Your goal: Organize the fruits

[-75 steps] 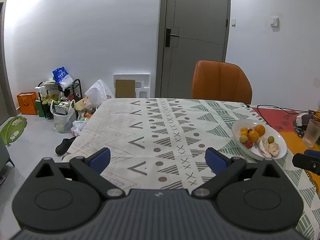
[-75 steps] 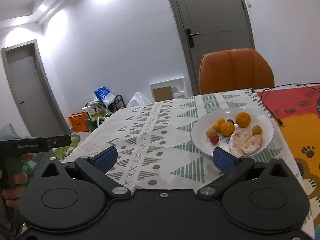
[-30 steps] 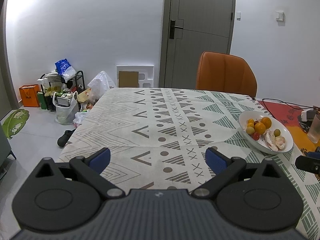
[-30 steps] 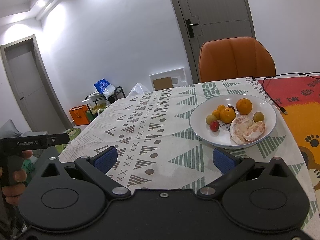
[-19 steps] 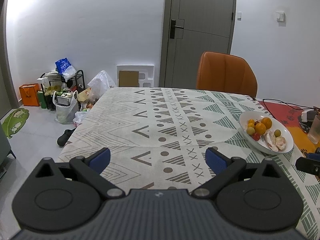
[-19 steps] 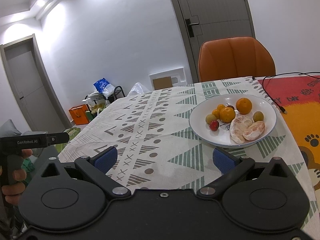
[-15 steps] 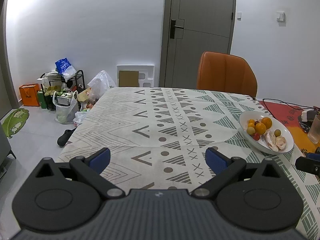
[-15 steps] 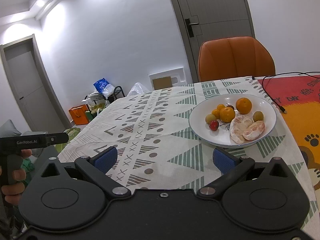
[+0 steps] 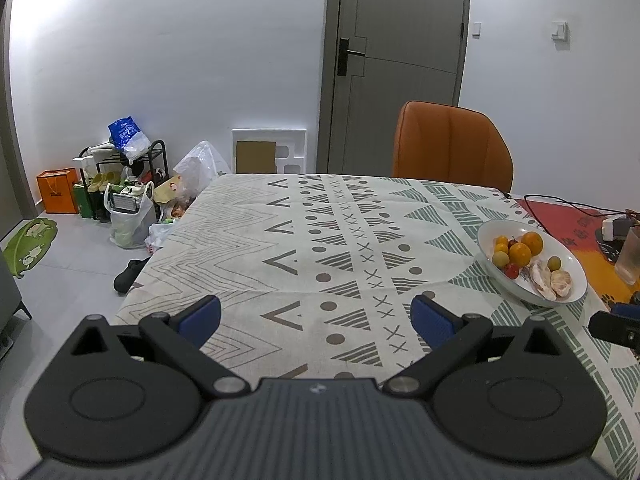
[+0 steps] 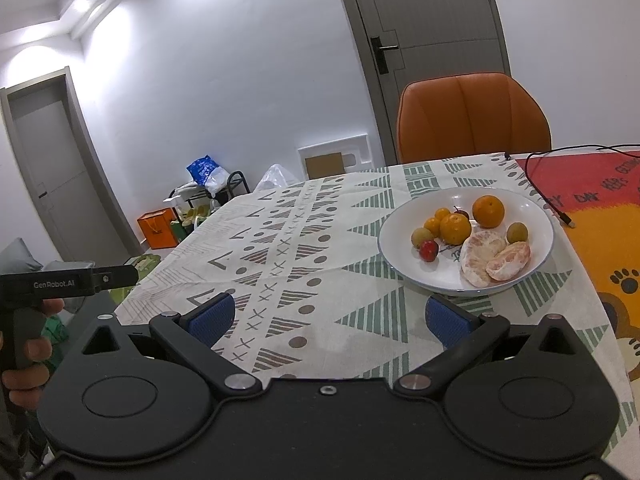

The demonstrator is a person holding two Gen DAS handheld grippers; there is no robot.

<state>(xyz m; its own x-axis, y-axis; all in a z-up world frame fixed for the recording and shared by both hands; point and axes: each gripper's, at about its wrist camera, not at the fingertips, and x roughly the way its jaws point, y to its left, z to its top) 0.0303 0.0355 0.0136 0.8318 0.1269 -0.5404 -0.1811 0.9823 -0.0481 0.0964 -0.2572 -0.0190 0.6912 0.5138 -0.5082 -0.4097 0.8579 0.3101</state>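
Observation:
A white plate (image 10: 402, 256) (image 9: 576, 268) sits on the patterned tablecloth, holding oranges (image 10: 488, 211), small yellow-green fruits (image 10: 517, 233), a red cherry-like fruit (image 10: 428, 250) and peeled citrus pieces (image 10: 494, 258). My right gripper (image 10: 330, 318) hovers open over the table's near edge, just short of the plate, nothing between its blue pads. My left gripper (image 9: 316, 316) is open too, over the cloth's near left part, far left of the plate. The left gripper's body (image 10: 68, 282), held by a hand, shows at the right wrist view's left edge.
An orange chair (image 9: 452, 146) stands at the table's far side before a grey door. A red and orange mat (image 10: 592, 200) with a black cable (image 10: 536, 184) lies right of the plate. A glass (image 9: 630, 256) stands at the far right. Bags and a rack (image 9: 124, 184) clutter the floor left.
Both grippers have drawn back and risen slightly from the table since 2.5 s ago; the plate appears farther off in the left view. Over the last second almost nothing moved.

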